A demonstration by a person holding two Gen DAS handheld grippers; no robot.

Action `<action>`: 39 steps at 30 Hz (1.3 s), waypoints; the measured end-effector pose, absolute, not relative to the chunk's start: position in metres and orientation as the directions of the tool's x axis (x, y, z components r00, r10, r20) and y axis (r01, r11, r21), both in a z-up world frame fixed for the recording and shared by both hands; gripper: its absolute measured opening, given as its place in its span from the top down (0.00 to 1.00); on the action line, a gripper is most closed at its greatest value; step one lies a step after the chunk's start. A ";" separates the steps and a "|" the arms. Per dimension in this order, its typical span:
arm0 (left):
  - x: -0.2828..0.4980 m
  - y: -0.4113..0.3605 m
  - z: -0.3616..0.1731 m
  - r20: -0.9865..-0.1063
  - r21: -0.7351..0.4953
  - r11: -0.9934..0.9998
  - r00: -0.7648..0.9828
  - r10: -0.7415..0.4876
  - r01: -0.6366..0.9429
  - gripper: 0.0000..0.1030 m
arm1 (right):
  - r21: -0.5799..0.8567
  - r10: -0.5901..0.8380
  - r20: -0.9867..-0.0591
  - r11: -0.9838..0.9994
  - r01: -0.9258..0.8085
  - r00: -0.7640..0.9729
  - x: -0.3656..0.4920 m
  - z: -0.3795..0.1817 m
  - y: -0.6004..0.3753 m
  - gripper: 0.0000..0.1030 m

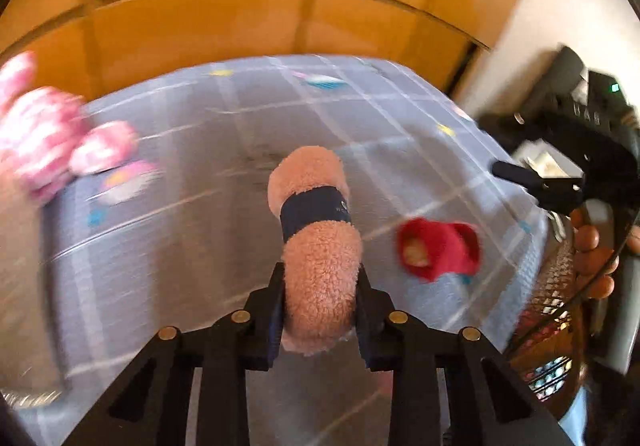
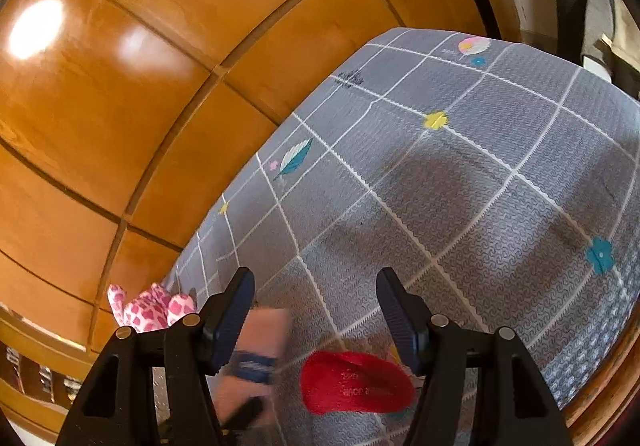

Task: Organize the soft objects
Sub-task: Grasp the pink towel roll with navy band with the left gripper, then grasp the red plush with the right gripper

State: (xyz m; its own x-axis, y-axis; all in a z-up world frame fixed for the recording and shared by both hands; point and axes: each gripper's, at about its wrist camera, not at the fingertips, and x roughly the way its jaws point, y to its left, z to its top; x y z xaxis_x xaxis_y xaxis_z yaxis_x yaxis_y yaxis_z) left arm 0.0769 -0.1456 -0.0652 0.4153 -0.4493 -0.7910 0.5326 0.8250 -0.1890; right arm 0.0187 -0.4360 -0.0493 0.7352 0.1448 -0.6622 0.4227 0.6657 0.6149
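Note:
A fuzzy peach roll (image 1: 320,278) with a navy band sits between the pads of my left gripper (image 1: 320,274), which is shut on its near end; the roll points away over the grey checked cover (image 1: 208,150). A red soft item (image 1: 436,248) lies on the cover just right of the roll. My right gripper (image 2: 316,278) stands open above the cover with nothing between its fingers. The red item (image 2: 356,388) lies below it, and the peach roll (image 2: 256,350) shows blurred to the left. A pink-and-white plush (image 1: 40,138) rests at the cover's left edge.
Orange wooden panels (image 2: 120,106) rise behind the cover. A dark mesh basket (image 1: 552,306) with colourful things inside stands off the right edge. A person's hand (image 1: 592,246) holds the right gripper's handle there. The plush (image 2: 148,310) lies against the wood.

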 end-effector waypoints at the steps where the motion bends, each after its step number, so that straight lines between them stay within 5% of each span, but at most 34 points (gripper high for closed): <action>1: 0.075 -0.132 -0.063 -0.792 -0.162 0.845 0.443 -0.419 0.510 0.71 | 0.606 0.152 -0.671 0.677 0.419 0.725 0.022 -0.050 -0.434 0.38; 11: 0.063 -0.055 -0.098 -0.828 -0.094 0.928 0.489 -0.274 0.361 0.65 | 0.390 0.275 -0.877 0.886 0.250 0.394 0.076 -0.067 -0.381 0.38; 22: 0.056 -0.053 -0.108 -0.805 -0.107 0.914 0.506 -0.310 0.391 0.58 | 0.041 0.037 -0.997 0.997 0.060 0.075 0.094 -0.105 -0.327 0.38; 23: 0.056 -0.052 -0.109 -0.803 -0.111 0.914 0.506 -0.314 0.390 0.58 | 0.034 0.030 -0.997 0.997 0.063 0.073 0.095 -0.106 -0.327 0.38; 25: 0.056 -0.050 -0.109 -0.801 -0.117 0.913 0.506 -0.320 0.392 0.58 | 0.004 0.001 -0.998 0.999 0.048 0.057 0.098 -0.112 -0.322 0.59; 28: 0.055 -0.049 -0.108 -0.798 -0.126 0.910 0.505 -0.329 0.394 0.57 | -0.016 -0.021 -0.993 0.999 0.043 0.114 0.103 -0.107 -0.311 0.68; 39: 0.055 -0.050 -0.105 -0.798 -0.159 0.898 0.482 -0.361 0.410 0.40 | -0.053 -0.067 -0.943 0.997 0.052 0.326 0.115 -0.118 -0.264 0.66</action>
